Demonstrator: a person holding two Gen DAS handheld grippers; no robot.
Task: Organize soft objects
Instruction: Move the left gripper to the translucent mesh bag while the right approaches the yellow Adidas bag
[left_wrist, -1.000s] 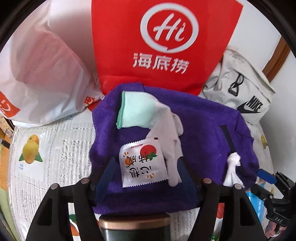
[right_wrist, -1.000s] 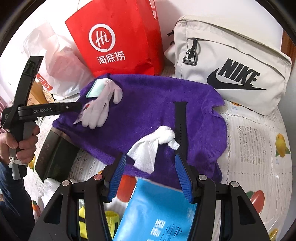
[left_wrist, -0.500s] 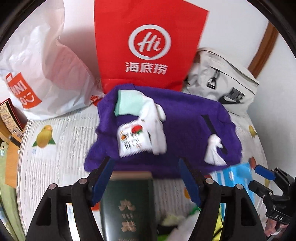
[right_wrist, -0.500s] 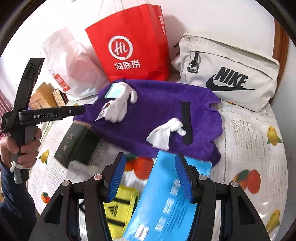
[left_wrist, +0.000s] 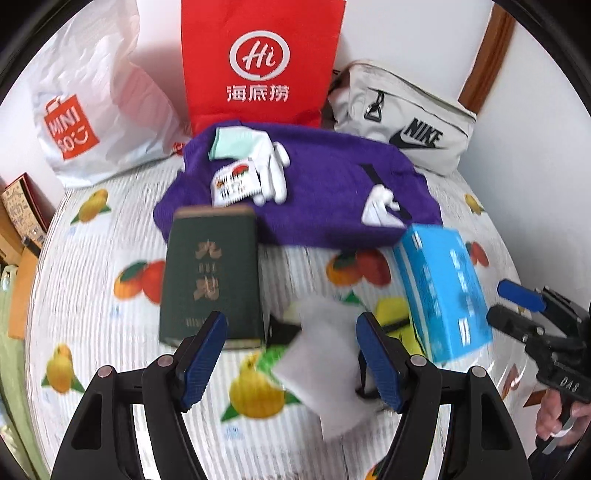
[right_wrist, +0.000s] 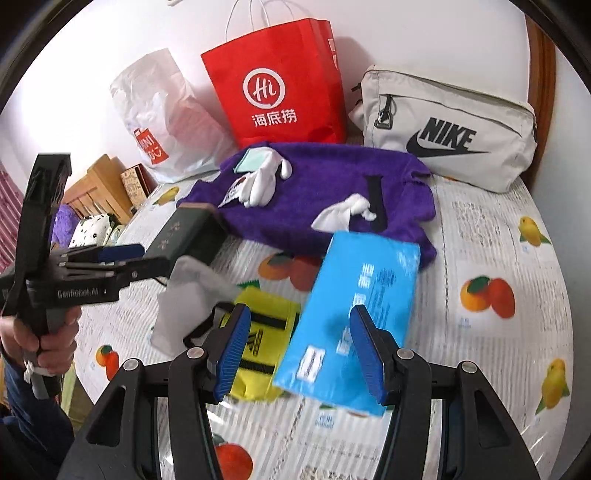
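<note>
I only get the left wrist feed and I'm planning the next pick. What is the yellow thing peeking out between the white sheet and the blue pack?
Observer: A yellow pouch with black stripes and an Adidas logo, lying flat.
Operator: Is anything on top of it?
Observer: The blue pack appears to overlap its right edge.
Operator: Does the red bag have handles?
Observer: Yes, the red bag has white cord handles standing up from its top.

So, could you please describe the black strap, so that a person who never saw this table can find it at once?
Find the red paper bag standing at the wall; the purple towel lies spread before it. On the towel's right part lies the black strap, narrow and straight, touching a crumpled white tissue. It is the only dark thing on the towel.
</note>
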